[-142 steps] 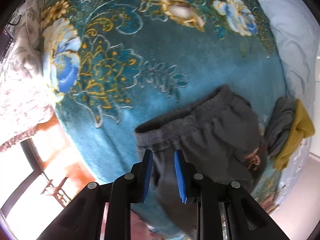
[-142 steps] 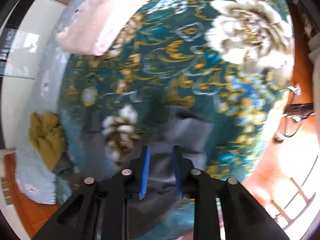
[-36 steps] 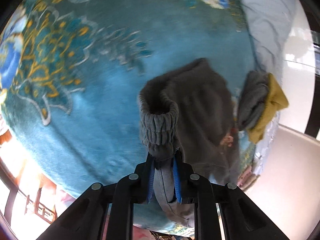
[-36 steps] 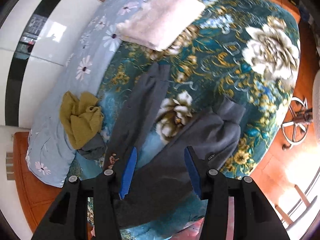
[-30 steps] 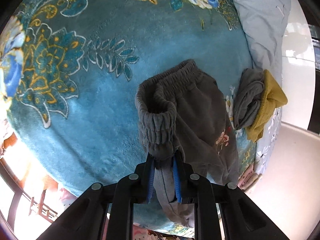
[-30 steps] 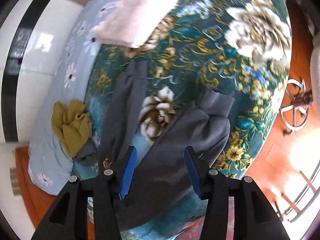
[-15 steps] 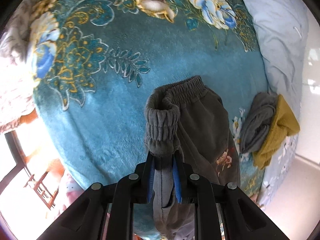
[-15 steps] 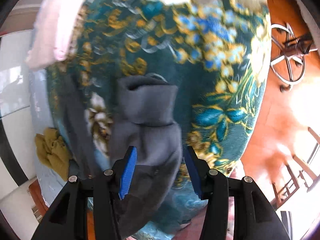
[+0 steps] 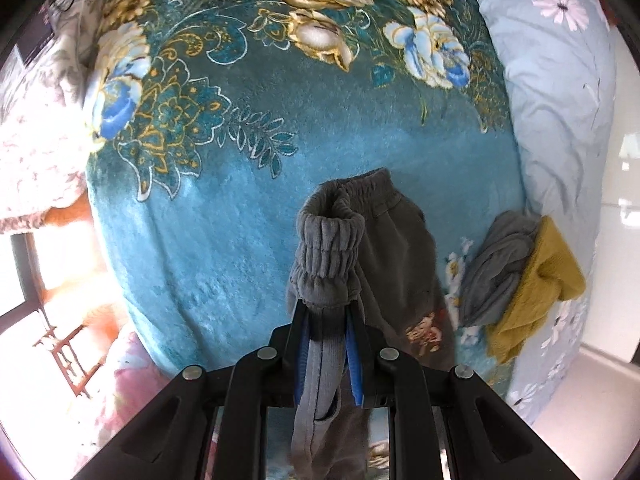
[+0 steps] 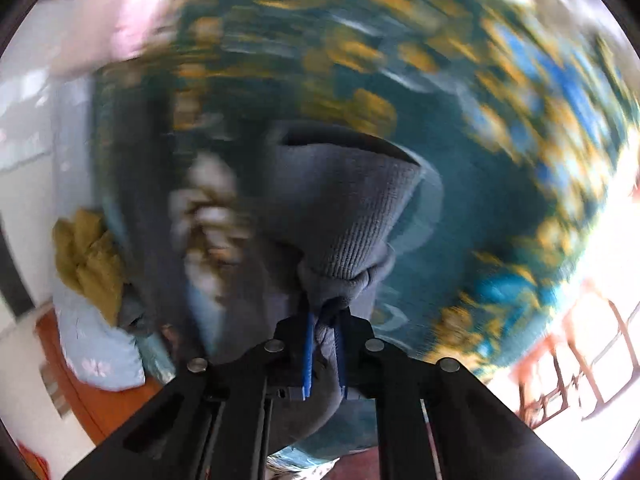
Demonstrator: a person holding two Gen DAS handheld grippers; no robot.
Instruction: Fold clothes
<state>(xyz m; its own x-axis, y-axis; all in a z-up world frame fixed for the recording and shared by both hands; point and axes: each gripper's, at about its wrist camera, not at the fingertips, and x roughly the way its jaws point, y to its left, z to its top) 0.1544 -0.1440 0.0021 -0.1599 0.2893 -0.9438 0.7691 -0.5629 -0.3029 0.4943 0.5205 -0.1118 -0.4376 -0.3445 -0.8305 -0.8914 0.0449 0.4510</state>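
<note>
The grey trousers (image 9: 384, 264) are lying on the bed, on a teal flowered blanket (image 9: 224, 208), and the folding is, as I judge it, only beginning. No flat fold is showing yet. The waistband end is being lifted by the left gripper (image 9: 328, 344), which is pinching the elastic band between its blue pads, and a strip of the cloth is hanging down between the fingers toward the camera. The rest of the trousers is running to the right and near side over the blanket. In the right wrist view, the right gripper (image 10: 323, 344) is pressed together on a ribbed cuff (image 10: 352, 216) of the same grey cloth, and the cuff opening is standing up above the pads. This view is strongly blurred, so the surroundings are hard to read. What is left, I think, is to bring the two held ends together, lay the trousers down flat and fold them once more.

The cloth is looking thick and soft, like fleece, with a gathered waistband and a small coloured picture (image 9: 424, 332) printed on one leg. It is hanging loosely and is not stretched.

Just to the right of the trousers, a crumpled grey garment (image 9: 496, 264) and a mustard-yellow garment (image 9: 544, 280) are lying together, touching each other, at the edge of a pale blue pillow with flowers (image 9: 560, 80).
</note>
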